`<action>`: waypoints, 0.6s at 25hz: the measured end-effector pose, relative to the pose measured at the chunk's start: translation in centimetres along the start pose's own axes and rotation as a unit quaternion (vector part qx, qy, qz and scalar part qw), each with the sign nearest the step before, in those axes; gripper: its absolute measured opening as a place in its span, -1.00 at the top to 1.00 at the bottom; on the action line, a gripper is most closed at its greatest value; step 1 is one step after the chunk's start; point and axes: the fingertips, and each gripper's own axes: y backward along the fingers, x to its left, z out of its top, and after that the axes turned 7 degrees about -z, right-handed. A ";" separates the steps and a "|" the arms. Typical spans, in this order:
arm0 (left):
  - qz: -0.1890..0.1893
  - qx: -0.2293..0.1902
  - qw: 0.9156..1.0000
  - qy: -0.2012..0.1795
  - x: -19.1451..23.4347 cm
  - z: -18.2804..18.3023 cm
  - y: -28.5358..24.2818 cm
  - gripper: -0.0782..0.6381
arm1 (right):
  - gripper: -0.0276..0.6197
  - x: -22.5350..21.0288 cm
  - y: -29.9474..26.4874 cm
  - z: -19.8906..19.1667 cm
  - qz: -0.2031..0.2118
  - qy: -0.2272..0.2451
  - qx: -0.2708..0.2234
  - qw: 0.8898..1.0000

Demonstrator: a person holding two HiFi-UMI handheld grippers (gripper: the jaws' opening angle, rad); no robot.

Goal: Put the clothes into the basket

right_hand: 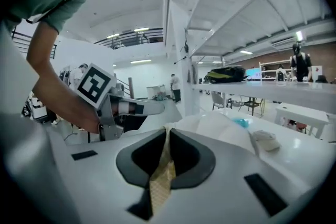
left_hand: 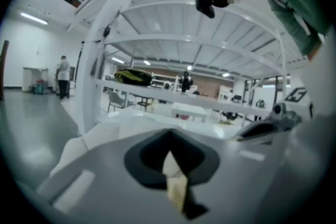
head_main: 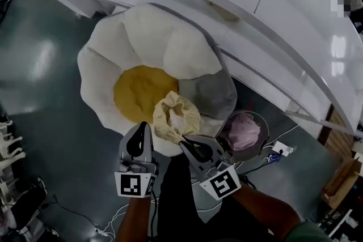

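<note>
1. The left gripper (head_main: 145,126) and the right gripper (head_main: 182,145) are nearest, side by side over the lower edge of the flower cushion (head_main: 108,65).
2. Each is clamped shut on the pale yellow garment (head_main: 177,116), with a strip of cloth pinched between its jaws.
3. The garment hangs bunched above the cushion's lower right petals.
4. The basket (head_main: 266,134), holding a pink garment (head_main: 245,130), sits just right of the cushion.
</note>
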 end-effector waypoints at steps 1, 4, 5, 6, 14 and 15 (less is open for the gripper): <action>-0.011 0.000 1.000 -0.004 -1.3 0.4 -0.5 0.78 | 0.84 -0.7 1.7 0.1 -0.014 -0.007 -0.001 1.000; -0.048 0.004 0.999 -0.015 -5.6 1.3 -2.1 0.78 | 0.84 -2.5 6.8 0.2 -0.061 -0.033 -0.003 0.998; -0.059 0.005 0.998 -0.019 -7.1 1.6 -2.5 0.78 | 0.84 -3.0 8.5 0.3 -0.074 -0.040 -0.006 0.996; -0.070 0.007 0.997 -0.023 -8.7 1.9 -2.9 0.78 | 0.84 -3.6 10.1 0.4 -0.087 -0.047 -0.008 0.995; -0.148 0.021 0.988 -0.044 -21.0 2.8 -7.1 0.78 | 0.84 -8.5 22.0 -0.4 -0.185 -0.081 -0.034 0.979; -0.159 0.023 0.986 -0.047 -22.4 2.8 -7.6 0.78 | 0.84 -8.9 23.2 -1.0 -0.195 -0.087 -0.033 0.976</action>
